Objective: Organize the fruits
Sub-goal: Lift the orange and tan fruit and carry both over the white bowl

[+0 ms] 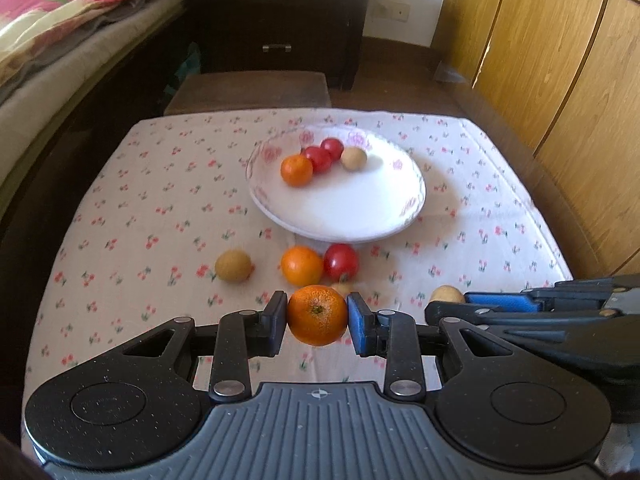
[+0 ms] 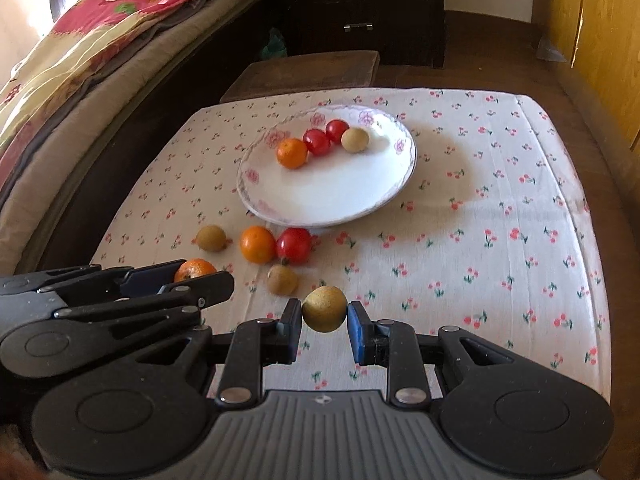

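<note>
My left gripper [image 1: 317, 316] is shut on an orange tangerine [image 1: 317, 315], held just above the cloth. My right gripper [image 2: 324, 314] is shut on a tan longan [image 2: 324, 309]. The white plate [image 1: 352, 208], also in the right wrist view [image 2: 320, 200], holds a tangerine [image 1: 296, 169], two red tomatoes [image 1: 319, 158] and a longan [image 1: 353, 158]. On the cloth lie a longan [image 1: 233, 265], a tangerine [image 1: 301, 265], a tomato [image 1: 341, 261] and another longan [image 2: 282, 279].
The table carries a floral cloth [image 1: 160, 200]. A wooden stool [image 1: 248, 92] stands behind it, a bed [image 1: 60, 40] to the left, a dark drawer unit [image 1: 280, 16] at the back and wooden cupboard doors [image 1: 560, 60] on the right.
</note>
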Demonstrator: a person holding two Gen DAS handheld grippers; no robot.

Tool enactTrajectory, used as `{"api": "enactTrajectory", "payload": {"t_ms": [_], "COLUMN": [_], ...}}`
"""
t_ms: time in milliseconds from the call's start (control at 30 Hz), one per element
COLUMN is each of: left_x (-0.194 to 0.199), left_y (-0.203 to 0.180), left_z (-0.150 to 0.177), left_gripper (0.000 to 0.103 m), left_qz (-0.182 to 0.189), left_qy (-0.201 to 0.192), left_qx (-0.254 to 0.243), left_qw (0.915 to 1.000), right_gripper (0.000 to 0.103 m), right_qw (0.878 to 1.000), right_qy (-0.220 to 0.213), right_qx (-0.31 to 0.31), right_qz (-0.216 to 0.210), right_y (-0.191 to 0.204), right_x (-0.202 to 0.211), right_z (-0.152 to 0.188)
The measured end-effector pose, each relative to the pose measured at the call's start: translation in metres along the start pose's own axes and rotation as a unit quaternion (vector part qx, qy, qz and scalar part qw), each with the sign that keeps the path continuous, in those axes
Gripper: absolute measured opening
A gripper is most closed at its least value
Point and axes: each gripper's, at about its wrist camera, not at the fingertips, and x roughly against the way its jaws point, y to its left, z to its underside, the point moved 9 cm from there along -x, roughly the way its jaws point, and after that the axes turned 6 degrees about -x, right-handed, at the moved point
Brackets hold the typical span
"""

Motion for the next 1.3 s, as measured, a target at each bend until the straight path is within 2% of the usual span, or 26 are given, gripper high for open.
{"api": "enactTrajectory", "payload": {"t_ms": [400,667,1300], "left_x": [-0.035,-0.055,-0.072], "left_y": [0.012,0.018,0.027], "left_z": [-0.038,-0.056,-0.063], "left_gripper": [0.040,0.040,0.039], "left_qz": [0.022,0.013,0.003], "left_qy": [-0.018,-0.020,-0.009], "left_qx": [0.023,0.023,0.028], "left_qw": [0.9993,0.9995,0.9996], "right_gripper": [0.027,0.027,0.027], "right_qw": [1.000,1.000,0.999], "right_qy": [-0.007,-0.010,-0.003], "right_qx": [-0.019,-0.019,-0.019], "right_qz": [0.012,0.020,0.027], "right_y": [-0.012,-0.015,-0.015], "right_x": [-0.033,-0.050,-0.072], "right_z": [-0.047,-0.068,-0.080]}}
